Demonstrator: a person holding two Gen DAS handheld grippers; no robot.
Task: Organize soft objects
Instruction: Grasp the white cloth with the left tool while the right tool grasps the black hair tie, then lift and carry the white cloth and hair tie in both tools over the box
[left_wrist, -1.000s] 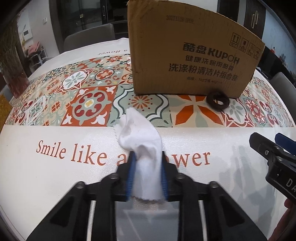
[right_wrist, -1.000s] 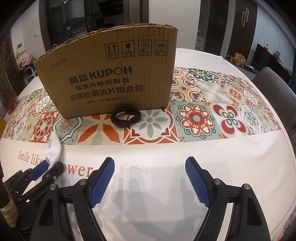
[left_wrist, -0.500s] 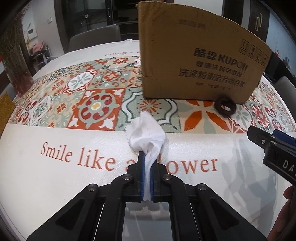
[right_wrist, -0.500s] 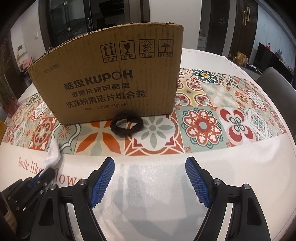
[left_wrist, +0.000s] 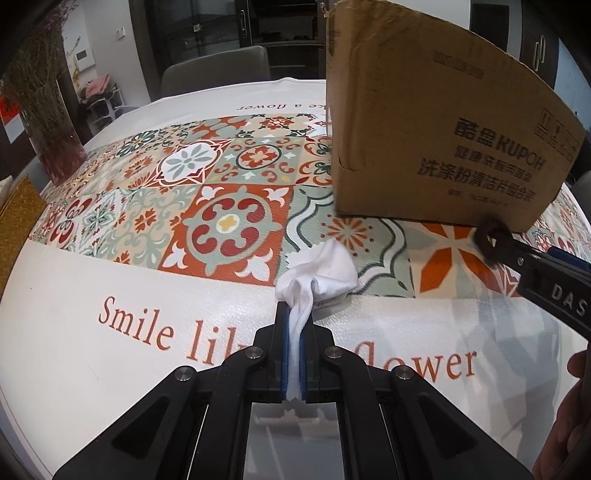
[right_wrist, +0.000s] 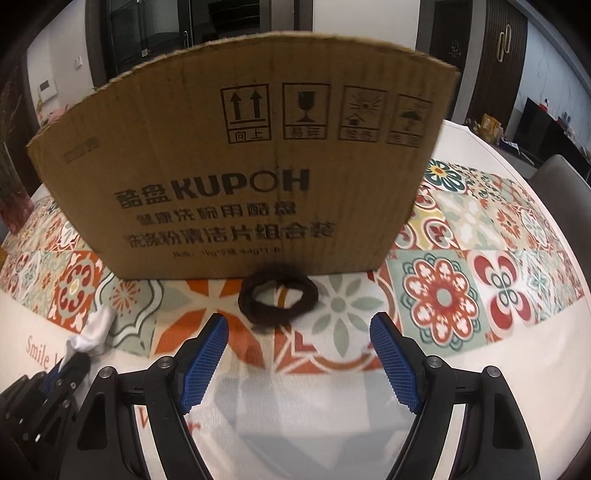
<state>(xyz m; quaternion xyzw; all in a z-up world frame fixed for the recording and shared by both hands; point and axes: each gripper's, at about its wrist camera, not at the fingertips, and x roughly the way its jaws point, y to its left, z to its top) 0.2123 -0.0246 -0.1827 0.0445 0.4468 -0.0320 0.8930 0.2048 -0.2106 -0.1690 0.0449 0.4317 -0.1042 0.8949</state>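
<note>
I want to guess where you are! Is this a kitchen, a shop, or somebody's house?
Most likely somebody's house, in the dining room. A big table has a flowery tile-patterned cloth printed with "Smile like a flower", a grey dining chair is pushed up to its far side, and dark cabinets with glass doors stand behind.

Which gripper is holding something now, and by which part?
The left gripper is shut on the white cloth, pinching one bunched end. The right gripper is open and holds nothing; the dark hair tie lies ahead.
</note>
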